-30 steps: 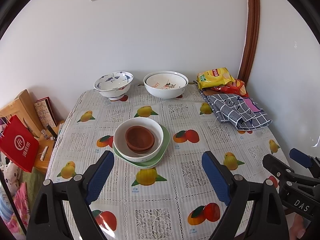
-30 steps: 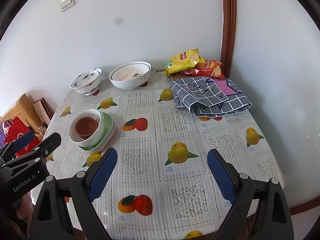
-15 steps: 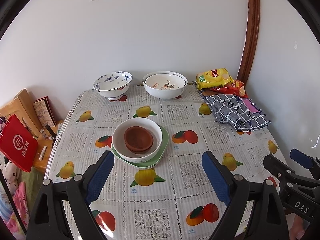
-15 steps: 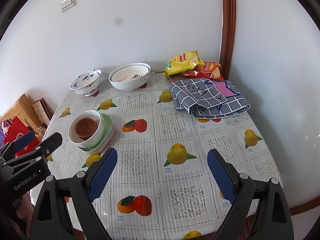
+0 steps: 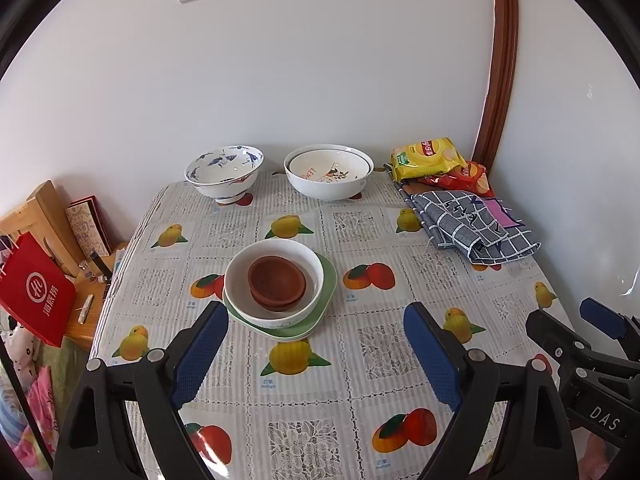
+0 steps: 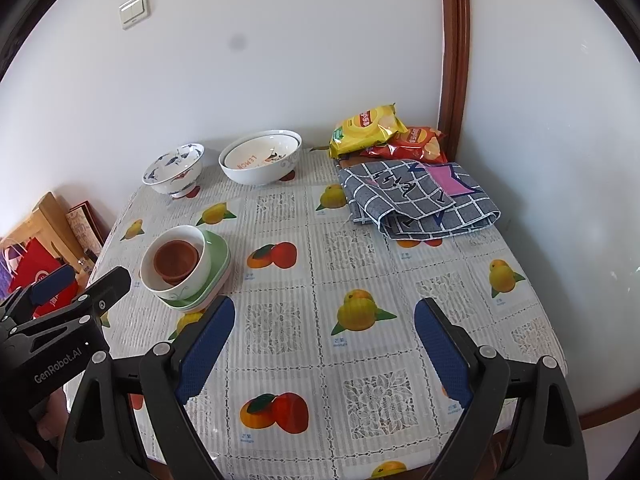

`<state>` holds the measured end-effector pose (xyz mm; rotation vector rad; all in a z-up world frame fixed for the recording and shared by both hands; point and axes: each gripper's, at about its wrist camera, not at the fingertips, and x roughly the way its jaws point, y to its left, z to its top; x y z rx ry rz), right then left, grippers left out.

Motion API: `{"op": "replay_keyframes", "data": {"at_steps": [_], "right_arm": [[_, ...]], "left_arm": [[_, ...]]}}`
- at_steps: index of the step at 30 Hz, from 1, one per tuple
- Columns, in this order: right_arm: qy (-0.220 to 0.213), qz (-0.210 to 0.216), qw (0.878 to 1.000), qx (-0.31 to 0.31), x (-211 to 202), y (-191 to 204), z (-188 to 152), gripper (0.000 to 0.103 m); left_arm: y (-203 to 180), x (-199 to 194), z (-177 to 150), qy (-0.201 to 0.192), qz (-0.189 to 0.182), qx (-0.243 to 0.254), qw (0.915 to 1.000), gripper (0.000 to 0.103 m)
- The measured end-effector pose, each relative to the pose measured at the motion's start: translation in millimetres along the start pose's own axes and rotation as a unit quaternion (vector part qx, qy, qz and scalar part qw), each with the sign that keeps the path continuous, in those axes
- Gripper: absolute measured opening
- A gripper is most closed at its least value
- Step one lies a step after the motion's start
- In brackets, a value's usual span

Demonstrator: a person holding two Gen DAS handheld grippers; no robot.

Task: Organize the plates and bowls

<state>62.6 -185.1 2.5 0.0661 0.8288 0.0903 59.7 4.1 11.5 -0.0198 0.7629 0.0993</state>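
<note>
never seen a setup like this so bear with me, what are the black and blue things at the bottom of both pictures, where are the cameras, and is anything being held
Those are hand-held tongs: a person holds one in each hand, with a camera on each looking along its two blue-padded fingers.

The left wrist view shows the left tongs, the right wrist view the right tongs. Both are open and hold nothing.

On the fruit-print table sits a stack: brown bowls inside a white bowl on a green plate. At the back stand a blue-patterned bowl and a large white bowl. Snack bags and a checked cloth lie at the right.
</note>
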Motion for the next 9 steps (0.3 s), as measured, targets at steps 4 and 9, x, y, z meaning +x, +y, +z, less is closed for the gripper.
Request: {"op": "replay_keyframes", "data": {"at_steps": [4, 9], "right_arm": [[0.002, -0.001, 1.000, -0.002, 0.9, -0.2, -0.2, 0.091], [0.004, -0.003, 1.000, -0.001, 2.3, -1.1, -0.1, 0.091]], "left_arm": [[-0.1, 0.0, 1.1, 0.001, -0.002, -0.001, 1.0000, 0.089], [-2.1, 1.3, 4.1, -0.001, 0.000, 0.005, 1.0000, 0.089]]}}
